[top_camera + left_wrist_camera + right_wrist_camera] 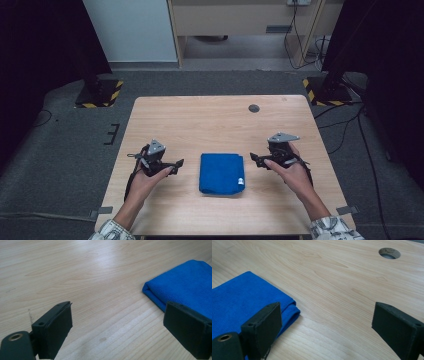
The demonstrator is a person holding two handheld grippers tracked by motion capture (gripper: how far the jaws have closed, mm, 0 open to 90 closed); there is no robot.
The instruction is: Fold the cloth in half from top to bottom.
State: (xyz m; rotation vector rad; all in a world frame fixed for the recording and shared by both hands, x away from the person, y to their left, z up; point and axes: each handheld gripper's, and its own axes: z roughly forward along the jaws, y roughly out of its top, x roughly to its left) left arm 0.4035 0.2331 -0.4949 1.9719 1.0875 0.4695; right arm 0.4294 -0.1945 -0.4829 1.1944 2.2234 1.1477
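Counter: light wood-grain top, with 1 round cable hole near the far edge, right of centre.

Blue folded cloth: lies flat on the counter, near the middle of its near half, between the 2 grippers. A small white tag shows at its near right corner. In the left gripper view the cloth presents a folded, rounded edge at the right side of the frame. In the right gripper view the cloth sits at the left, its layered folded corner just beyond the left-hand finger.

Left gripper: held in the person's left hand, just beside the cloth's left edge but apart from it, pointing toward the cloth. Its fingers are spread wide and released, with bare counter between them.

Right gripper: held in the person's right hand, just beside the cloth's right edge, not touching it. Its fingers are likewise spread wide and released, grasping nothing; bare wood lies between them.

Patterned sleeves show at the bottom edge of the high view.
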